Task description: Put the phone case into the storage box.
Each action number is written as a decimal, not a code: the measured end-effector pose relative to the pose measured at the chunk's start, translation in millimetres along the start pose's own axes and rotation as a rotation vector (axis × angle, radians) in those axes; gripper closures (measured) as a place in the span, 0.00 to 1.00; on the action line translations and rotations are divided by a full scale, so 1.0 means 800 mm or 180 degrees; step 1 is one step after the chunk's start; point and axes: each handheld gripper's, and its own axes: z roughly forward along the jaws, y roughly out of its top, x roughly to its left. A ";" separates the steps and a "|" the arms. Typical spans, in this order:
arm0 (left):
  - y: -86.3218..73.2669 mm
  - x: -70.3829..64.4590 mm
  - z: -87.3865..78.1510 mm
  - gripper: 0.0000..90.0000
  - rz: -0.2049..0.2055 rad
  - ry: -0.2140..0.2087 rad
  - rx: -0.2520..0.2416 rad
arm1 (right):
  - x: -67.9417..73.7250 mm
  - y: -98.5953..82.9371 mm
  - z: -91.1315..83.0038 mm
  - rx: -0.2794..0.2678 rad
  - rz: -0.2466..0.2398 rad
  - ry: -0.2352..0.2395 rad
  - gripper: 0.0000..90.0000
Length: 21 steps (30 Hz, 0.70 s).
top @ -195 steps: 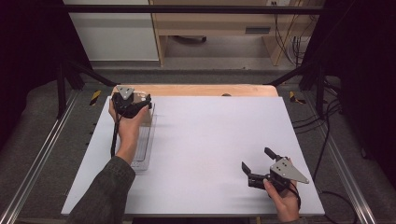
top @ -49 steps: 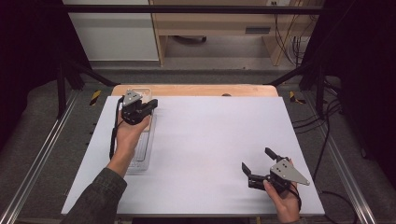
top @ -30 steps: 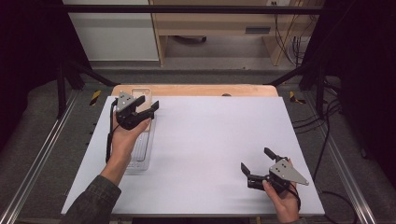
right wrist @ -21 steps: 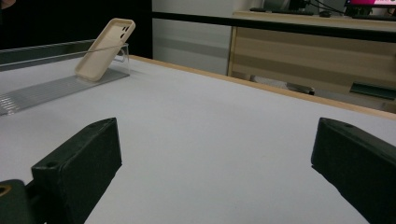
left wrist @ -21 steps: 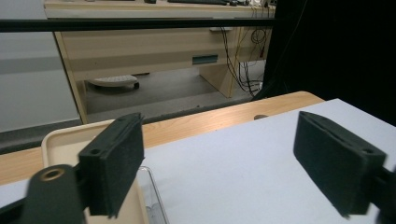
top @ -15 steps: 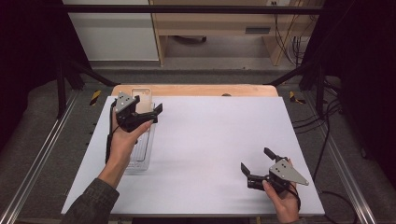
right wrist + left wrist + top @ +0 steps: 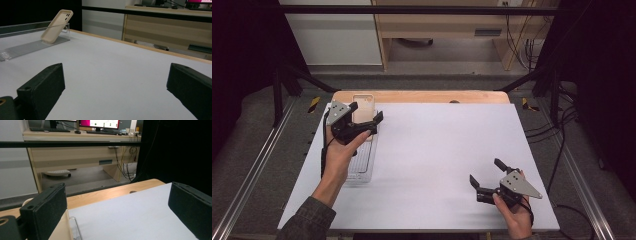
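Currently both tongs gape empty: left tongs (image 7: 364, 116) by the phone case (image 7: 363, 107) at the bench's far-left corner, right tongs (image 7: 485, 176) near-right.

No readable text, label, brand or number anywhere

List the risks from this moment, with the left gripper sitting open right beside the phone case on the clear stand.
1. The beige phone case only leans tilted against the clear stand; a nudge from the open left gripper could tip it over.
2. The stand looks light and sits near the white table's left edge; a sideways bump might slide it off.
3. The gripper's cable hangs along the forearm beside the stand and could snag it.
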 end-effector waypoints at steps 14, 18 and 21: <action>-0.001 0.007 -0.048 0.02 0.0010 0.0006 -0.0155 | 0.002 0.001 -0.001 -0.0013 -0.0004 0.0007 0.02; -0.002 0.012 -0.064 0.02 0.0019 0.0032 -0.0213 | 0.002 0.001 -0.001 -0.0009 -0.0016 -0.0001 0.02; -0.004 0.016 -0.076 0.02 0.0043 0.0044 -0.0250 | 0.002 0.002 -0.001 -0.0008 -0.0026 -0.0004 0.02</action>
